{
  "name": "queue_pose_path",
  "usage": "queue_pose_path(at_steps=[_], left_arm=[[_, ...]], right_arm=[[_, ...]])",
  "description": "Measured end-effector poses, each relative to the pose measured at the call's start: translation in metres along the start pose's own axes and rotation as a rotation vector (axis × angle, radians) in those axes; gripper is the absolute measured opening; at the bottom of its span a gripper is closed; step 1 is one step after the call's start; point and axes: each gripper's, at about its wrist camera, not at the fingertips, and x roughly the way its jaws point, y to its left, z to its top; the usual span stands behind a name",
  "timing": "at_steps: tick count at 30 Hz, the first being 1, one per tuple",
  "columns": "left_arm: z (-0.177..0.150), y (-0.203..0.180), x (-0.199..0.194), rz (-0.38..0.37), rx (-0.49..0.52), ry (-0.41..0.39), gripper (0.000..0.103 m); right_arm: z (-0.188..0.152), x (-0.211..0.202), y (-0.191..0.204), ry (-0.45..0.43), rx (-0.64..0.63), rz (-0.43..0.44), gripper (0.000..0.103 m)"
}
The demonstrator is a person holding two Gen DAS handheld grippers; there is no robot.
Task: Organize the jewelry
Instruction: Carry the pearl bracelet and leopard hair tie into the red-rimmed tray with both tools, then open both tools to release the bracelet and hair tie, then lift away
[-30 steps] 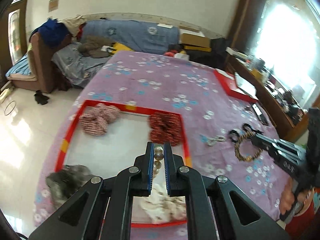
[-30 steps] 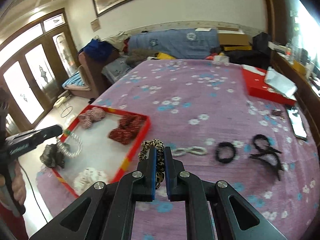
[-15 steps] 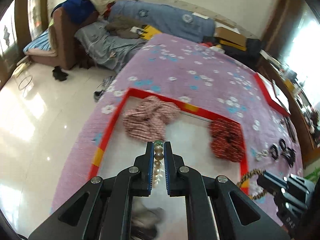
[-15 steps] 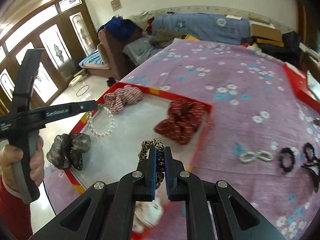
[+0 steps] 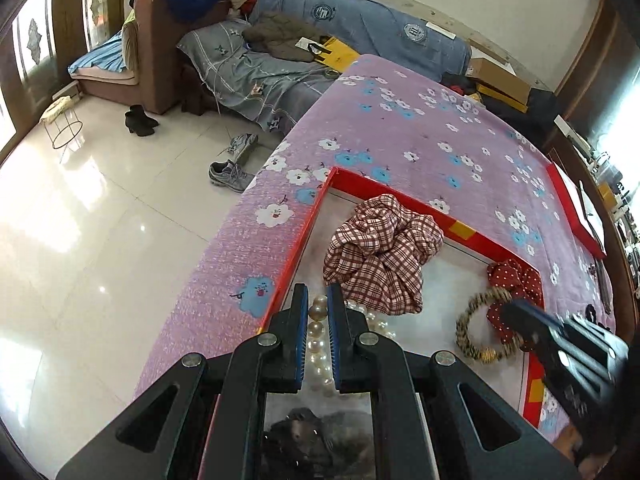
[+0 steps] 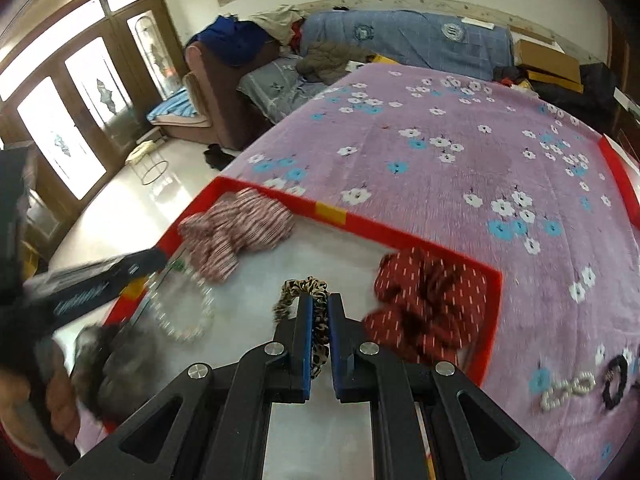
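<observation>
Both claws were pinching: left gripper (image 5: 318,322) held the pearl bracelet (image 5: 316,330) and right gripper (image 6: 320,320) the leopard scrunchie (image 6: 306,286), lower centre over the red tray (image 6: 400,234), presumably for dropping in.

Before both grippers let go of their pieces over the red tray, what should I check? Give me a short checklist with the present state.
1. Left gripper shut on pearl bracelet: ok.
2. Right gripper shut on leopard hair tie: ok.
3. Both pieces over red tray: ok.
4. Free tray floor under the leopard hair tie: ok.
5. Pearl bracelet already resting on the tray: cannot tell.
6. Plaid scrunchie clear of the bracelet: not ok, it is right beside it.
</observation>
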Motion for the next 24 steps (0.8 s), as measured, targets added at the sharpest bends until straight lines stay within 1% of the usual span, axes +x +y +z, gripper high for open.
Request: queue_pose_path(at_steps=[6, 9, 12, 13, 14, 15, 17, 21, 23, 24], left_arm=[[-0.001, 0.001, -0.002, 0.002, -0.008, -0.009, 0.009], [-0.003, 0.000, -0.009, -0.016, -0.009, -0.024, 0.009], [-0.005, -0.003, -0.020, -0.032, -0.002, -0.045, 0.010], [-0.007, -0.006, -0.025, -0.039, 0.000, -0.054, 0.011], [-0.009, -0.007, -0.029, -0.045, 0.002, -0.060, 0.013], [-0.010, -0.009, -0.032, -0.048, 0.002, -0.065, 0.015], [-0.016, -0.012, -0.042, -0.050, -0.001, -0.086, 0.024], [-0.029, -0.019, -0.065, -0.024, 0.012, -0.134, 0.026], [-0.038, -0.024, -0.080, -0.005, 0.013, -0.167, 0.039], [-0.045, -0.027, -0.089, 0.008, 0.015, -0.193, 0.042]], right_arm=[[0.013, 0.023, -0.008, 0.029, 0.046, -0.005, 0.009], [0.013, 0.027, -0.009, 0.028, 0.070, -0.004, 0.011], [0.013, 0.027, -0.009, 0.029, 0.080, 0.005, 0.017], [0.014, 0.026, -0.009, 0.024, 0.078, 0.005, 0.026], [0.013, 0.024, -0.008, 0.017, 0.076, 0.004, 0.035], [0.013, 0.021, -0.007, 0.003, 0.072, -0.002, 0.037], [0.013, 0.014, -0.007, -0.020, 0.060, -0.019, 0.037], [0.010, -0.009, -0.009, -0.051, 0.047, -0.017, 0.037], [0.006, -0.023, -0.012, -0.063, 0.042, -0.013, 0.037], [0.002, -0.032, -0.014, -0.071, 0.037, -0.011, 0.037]])
